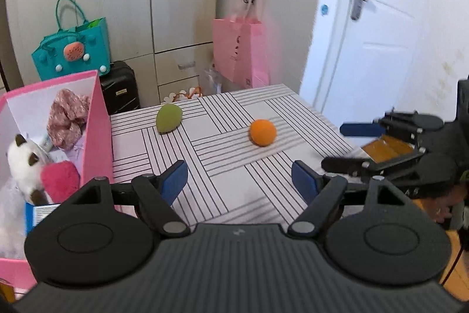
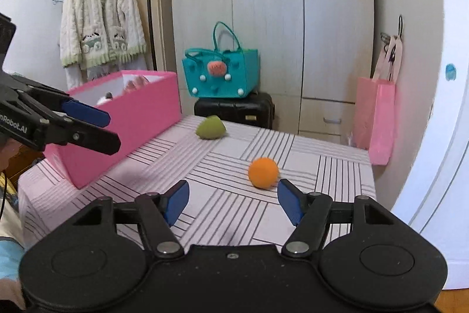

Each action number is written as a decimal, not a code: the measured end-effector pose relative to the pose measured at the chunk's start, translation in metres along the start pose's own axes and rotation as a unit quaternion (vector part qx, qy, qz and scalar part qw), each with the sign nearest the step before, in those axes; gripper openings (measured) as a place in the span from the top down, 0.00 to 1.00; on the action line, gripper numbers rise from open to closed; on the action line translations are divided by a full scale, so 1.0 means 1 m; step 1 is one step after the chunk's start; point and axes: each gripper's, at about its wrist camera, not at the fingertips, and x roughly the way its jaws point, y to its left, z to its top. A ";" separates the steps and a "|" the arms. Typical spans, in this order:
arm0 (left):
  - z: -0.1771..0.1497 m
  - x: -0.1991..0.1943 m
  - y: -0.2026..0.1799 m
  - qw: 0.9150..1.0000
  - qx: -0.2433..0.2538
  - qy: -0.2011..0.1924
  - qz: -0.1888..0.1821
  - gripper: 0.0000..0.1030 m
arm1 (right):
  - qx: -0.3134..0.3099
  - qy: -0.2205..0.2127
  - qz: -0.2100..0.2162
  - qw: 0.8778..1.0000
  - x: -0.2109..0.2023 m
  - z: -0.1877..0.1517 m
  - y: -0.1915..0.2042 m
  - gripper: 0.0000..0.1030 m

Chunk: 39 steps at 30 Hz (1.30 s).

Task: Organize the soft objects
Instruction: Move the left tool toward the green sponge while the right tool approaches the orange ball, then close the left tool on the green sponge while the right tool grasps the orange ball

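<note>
An orange soft ball (image 1: pixel 263 132) (image 2: pixel 263 172) lies on the striped table (image 1: pixel 222 187) (image 2: pixel 307 166), and a green soft lump (image 1: pixel 169 117) (image 2: pixel 211 127) lies farther back. At the left stands a pink box (image 1: pixel 99 119) (image 2: pixel 140 119) holding a white plush cat (image 1: pixel 22 163), a pink plush (image 1: pixel 60 181) and a floral cloth (image 1: pixel 67 116). My left gripper (image 1: pixel 239 175) (image 2: pixel 112 129) is open and empty over the table beside the box. My right gripper (image 2: pixel 233 189) (image 1: pixel 334 147) is open and empty, with the ball just beyond its right fingertip.
Behind the table a teal bag (image 1: pixel 73 55) (image 2: pixel 221 75) sits on a black suitcase (image 1: pixel 120 90) (image 2: pixel 234 110) in front of wardrobes. A pink paper bag (image 1: pixel 240 52) (image 2: pixel 376 119) hangs by the far right corner. A white door (image 1: pixel 381 34) stands right; a cardigan (image 2: pixel 99 19) hangs left.
</note>
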 end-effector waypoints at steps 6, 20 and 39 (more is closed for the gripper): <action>0.004 0.043 0.008 1.000 -0.020 0.005 0.012 0.17 | 0.080 0.001 0.039 0.996 0.035 0.004 -0.027 0.28; 0.044 0.123 0.020 0.994 -0.045 0.001 0.102 0.13 | 0.000 0.048 -0.011 0.999 0.104 0.006 -0.033 0.27; 0.044 0.200 0.053 0.971 -0.084 0.003 0.224 0.44 | 0.044 0.072 0.039 0.996 0.125 0.012 -0.046 0.27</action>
